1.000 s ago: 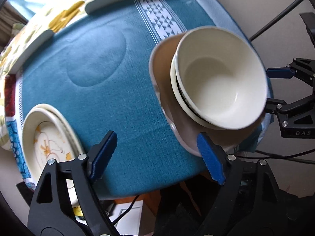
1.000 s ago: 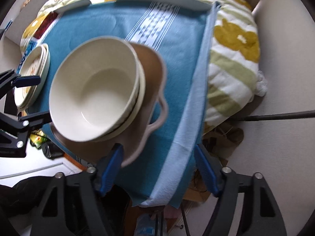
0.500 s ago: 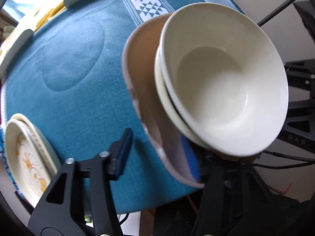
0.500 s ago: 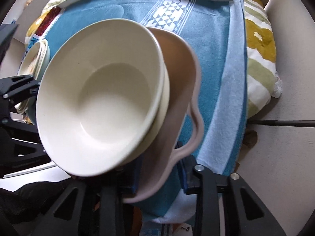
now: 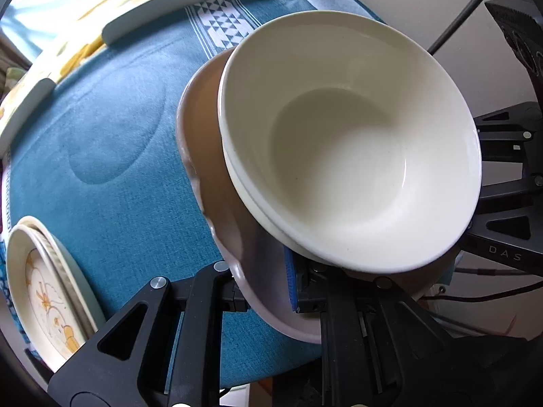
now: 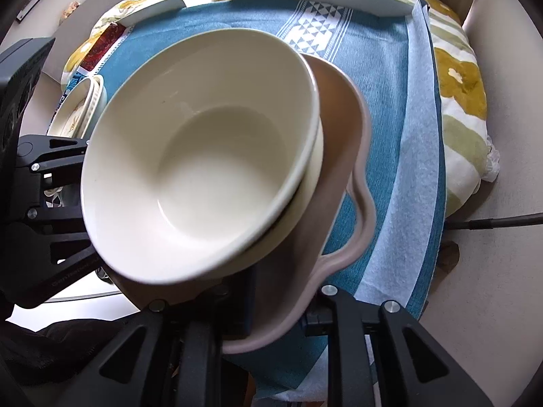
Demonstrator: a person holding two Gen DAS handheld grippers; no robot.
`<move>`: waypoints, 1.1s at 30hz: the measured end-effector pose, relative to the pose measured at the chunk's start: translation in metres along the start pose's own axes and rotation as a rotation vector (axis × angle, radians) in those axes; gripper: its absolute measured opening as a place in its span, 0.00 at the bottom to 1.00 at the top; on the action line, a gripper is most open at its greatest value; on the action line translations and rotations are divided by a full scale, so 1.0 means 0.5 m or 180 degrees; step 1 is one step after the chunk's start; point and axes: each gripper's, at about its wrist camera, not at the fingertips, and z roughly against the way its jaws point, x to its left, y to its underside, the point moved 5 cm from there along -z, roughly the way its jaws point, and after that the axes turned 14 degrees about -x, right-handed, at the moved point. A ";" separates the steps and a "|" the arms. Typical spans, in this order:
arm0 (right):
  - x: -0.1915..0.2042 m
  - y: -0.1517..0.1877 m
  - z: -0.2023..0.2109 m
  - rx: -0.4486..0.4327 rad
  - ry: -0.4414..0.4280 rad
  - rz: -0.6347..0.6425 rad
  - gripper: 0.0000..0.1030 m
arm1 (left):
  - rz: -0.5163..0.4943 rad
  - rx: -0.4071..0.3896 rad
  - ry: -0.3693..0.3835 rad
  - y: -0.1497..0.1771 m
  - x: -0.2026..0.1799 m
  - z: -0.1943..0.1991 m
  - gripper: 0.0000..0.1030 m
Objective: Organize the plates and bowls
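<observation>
A pinkish-brown scalloped plate carries two nested cream bowls. My left gripper is shut on the plate's near rim. In the right wrist view the same plate and bowls fill the middle, and my right gripper is shut on the plate's opposite rim. The stack looks lifted and tilted over the blue cloth. A stack of flower-patterned plates sits at the left edge of the cloth and also shows in the right wrist view.
The blue cloth covers a table over a flowered cloth. Two pale flat plates lie along the far edge. A black cable runs over the floor at the right.
Both grippers have closed on opposite rims of the brown plate. The plate with its bowls has come up closer to the cameras and tilted.
</observation>
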 end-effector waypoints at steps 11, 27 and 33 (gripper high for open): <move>0.089 -0.090 0.106 -0.0309 -0.0110 0.0342 0.17 | 0.0302 -0.0320 -0.0236 -0.038 0.085 0.184 0.12; 0.403 -0.190 0.070 -0.0343 -0.0253 0.0594 0.17 | 0.0465 -0.0330 -0.0440 0.073 0.367 0.382 0.12; 0.489 -0.181 -0.008 -0.0195 -0.0283 0.0433 0.17 | 0.0436 -0.0142 -0.0404 0.142 0.456 0.359 0.12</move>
